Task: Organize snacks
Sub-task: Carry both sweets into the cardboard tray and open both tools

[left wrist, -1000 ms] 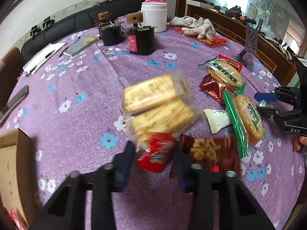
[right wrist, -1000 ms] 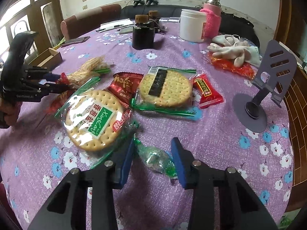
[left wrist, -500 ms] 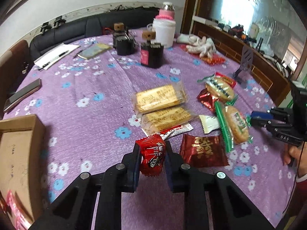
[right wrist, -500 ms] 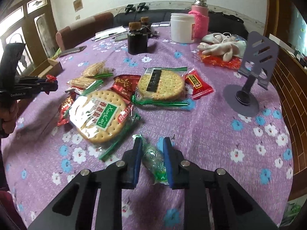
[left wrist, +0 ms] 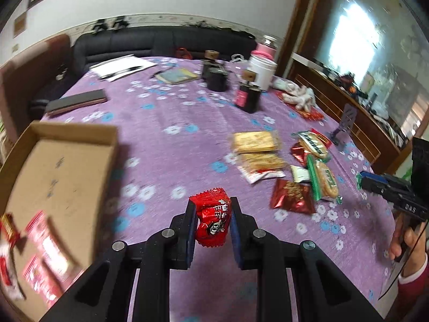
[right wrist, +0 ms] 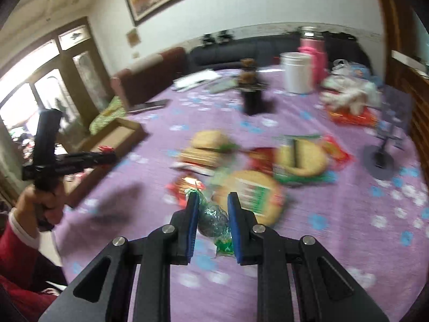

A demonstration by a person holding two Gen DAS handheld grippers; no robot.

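My left gripper [left wrist: 211, 210] is shut on a small red snack packet [left wrist: 213, 221] and holds it above the purple tablecloth, right of the open cardboard box [left wrist: 53, 182]. Red packets [left wrist: 40, 249] lie in the box's near corner. My right gripper [right wrist: 213, 205] is shut on a small green wrapped candy [right wrist: 213, 218], lifted above the cloth. The other snacks lie in a group: two rectangular cracker packs [left wrist: 254, 149], round biscuit packs [left wrist: 324, 179] and a dark red packet [left wrist: 291, 197]. In the right wrist view the left gripper [right wrist: 104, 157] is over the box [right wrist: 112, 136].
Two dark jars with wooden lids [left wrist: 248, 96], a white container [left wrist: 264, 71] with a pink flask, white gloves [left wrist: 297, 95], a phone stand [left wrist: 346, 120], papers [left wrist: 123, 67] and a dark phone case [left wrist: 77, 100] stand on the far half. A sofa runs behind.
Both grippers rose off the table with their snacks. The left one swung left toward the cardboard box, and the right one turned left as well.
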